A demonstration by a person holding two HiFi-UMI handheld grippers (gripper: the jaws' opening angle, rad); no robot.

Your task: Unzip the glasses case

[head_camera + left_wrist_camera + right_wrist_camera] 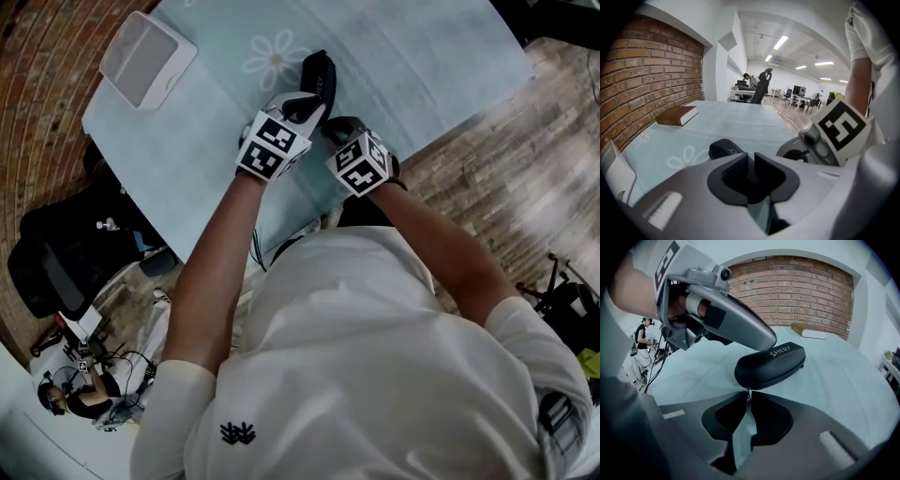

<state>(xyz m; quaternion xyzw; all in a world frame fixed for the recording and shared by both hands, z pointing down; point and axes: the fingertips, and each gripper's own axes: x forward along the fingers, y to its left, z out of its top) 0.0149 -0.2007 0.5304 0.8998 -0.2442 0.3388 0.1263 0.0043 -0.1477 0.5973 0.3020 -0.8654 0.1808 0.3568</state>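
While left gripper [751, 164], jaws together, rested on case [771, 364] by desk's [422, 56] near edge, right gripper [746, 395] pinched zip pull [748, 391]; next, probably: draw pull along seam.

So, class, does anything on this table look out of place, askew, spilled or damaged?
Nothing stands out. The black oval glasses case lies whole on the pale teal daisy-print tablecloth, nothing spilled. The right claw pinches its small metal zip pull; the left claw is shut close by.
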